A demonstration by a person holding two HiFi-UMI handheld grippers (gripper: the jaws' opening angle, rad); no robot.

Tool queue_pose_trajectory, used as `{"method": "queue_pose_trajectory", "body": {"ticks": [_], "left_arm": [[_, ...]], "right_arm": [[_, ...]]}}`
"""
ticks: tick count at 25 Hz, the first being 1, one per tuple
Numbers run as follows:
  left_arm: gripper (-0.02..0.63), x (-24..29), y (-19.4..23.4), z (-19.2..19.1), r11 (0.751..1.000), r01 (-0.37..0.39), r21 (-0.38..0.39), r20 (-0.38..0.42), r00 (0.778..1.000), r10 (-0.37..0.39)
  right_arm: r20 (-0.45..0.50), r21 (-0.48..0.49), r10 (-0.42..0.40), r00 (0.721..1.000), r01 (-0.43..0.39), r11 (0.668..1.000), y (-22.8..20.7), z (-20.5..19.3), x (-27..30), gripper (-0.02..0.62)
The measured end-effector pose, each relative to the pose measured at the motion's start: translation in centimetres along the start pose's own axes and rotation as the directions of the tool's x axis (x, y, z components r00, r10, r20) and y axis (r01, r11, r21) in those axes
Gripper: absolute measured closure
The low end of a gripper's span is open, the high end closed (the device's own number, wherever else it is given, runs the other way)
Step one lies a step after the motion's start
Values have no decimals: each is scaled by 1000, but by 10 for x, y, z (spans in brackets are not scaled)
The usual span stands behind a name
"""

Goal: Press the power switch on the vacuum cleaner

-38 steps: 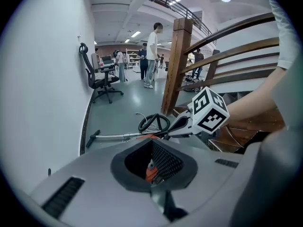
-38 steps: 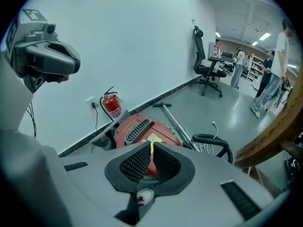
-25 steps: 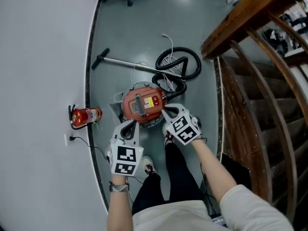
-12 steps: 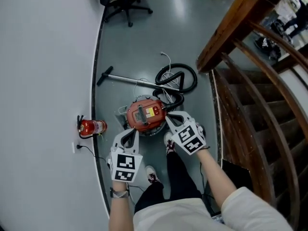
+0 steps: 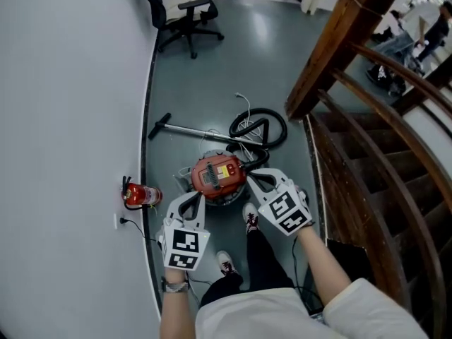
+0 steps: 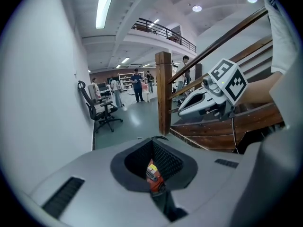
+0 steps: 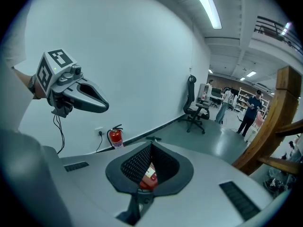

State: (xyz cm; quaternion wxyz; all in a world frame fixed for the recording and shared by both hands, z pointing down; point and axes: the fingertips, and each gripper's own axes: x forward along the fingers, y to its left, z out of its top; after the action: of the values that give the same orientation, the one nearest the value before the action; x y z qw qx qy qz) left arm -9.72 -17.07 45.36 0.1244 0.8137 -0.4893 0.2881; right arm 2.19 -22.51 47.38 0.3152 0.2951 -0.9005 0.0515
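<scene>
The round red vacuum cleaner (image 5: 217, 176) stands on the grey floor, with a yellow label and a grey handle strip on top; its switch is too small to make out. A black hose (image 5: 258, 128) loops behind it, and a metal wand (image 5: 185, 129) lies to the left. My left gripper (image 5: 192, 200) is shut and empty, hanging near the vacuum's lower left. My right gripper (image 5: 253, 178), also shut and empty, hangs by its right edge. A sliver of the red vacuum (image 6: 152, 176) shows through the left gripper's (image 6: 154, 140) jaw window. The vacuum (image 7: 147, 176) shows likewise through the right gripper's (image 7: 151, 144).
A white curved wall runs down the left, with a fire extinguisher (image 5: 141, 195) and a plugged socket (image 5: 117, 222) at its foot. A wooden staircase (image 5: 353, 140) rises at the right. An office chair (image 5: 180, 13) stands far back. My shoes (image 5: 251, 216) are just below the vacuum.
The view has pulled up and back, so the vacuum looks smaller and farther. Both grippers have risen with it and stay shut, the right one no longer over the vacuum's edge.
</scene>
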Motion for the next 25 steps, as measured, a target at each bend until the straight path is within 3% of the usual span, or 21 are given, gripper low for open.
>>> {"method": "queue_pose_trajectory", "body": {"ticks": [14,25], "left_arm": [[606,-70,-7,47,993,-8,118,132,991,-8],[607,-138,-19,74,981,-47,186,222,975,4]], "right_arm": [[105,-8,-55,993,57,998,33,76,-89,568],[184,-76,-112,977,128,989,69,113,-165,568]]}}
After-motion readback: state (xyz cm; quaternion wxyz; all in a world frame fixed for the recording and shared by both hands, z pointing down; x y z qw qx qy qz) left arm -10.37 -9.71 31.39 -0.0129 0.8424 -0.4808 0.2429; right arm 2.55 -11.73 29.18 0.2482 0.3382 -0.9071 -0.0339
